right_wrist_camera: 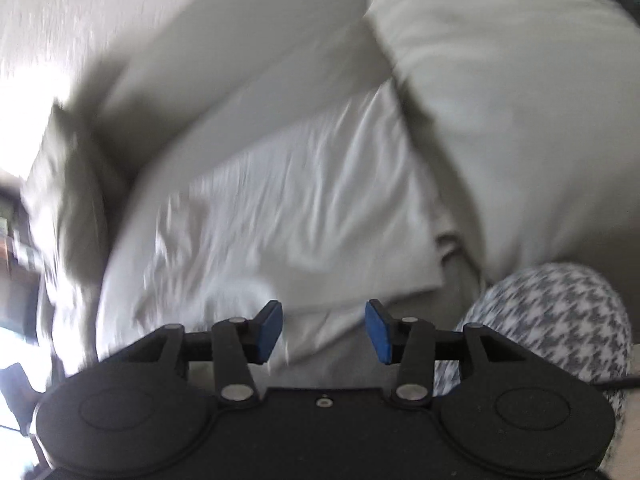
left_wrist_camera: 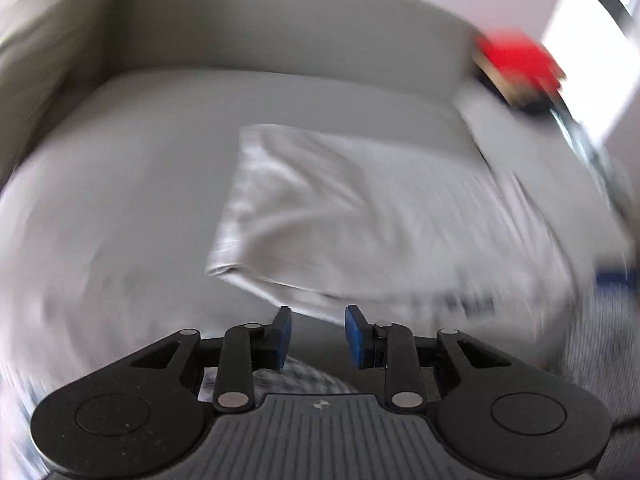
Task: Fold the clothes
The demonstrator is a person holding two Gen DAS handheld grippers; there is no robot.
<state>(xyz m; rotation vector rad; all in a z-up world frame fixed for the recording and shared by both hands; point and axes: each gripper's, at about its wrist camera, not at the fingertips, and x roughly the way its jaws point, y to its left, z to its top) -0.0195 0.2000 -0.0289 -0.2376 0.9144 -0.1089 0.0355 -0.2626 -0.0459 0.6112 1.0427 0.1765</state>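
On the blurred sofa point(left_wrist_camera: 120, 152), white cloth point(left_wrist_camera: 340, 208) lies beyond both spread, empty claws point(left_wrist_camera: 318, 336) point(right_wrist_camera: 324, 330).

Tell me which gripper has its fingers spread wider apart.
The right gripper: the gap between its blue fingers is clearly wider than on the left gripper. Neither holds the white garment.

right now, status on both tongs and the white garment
Left tongs open, empty. Right tongs open, empty. White garment lies rumpled on sofa cushion, ahead of both. Nothing in the way.
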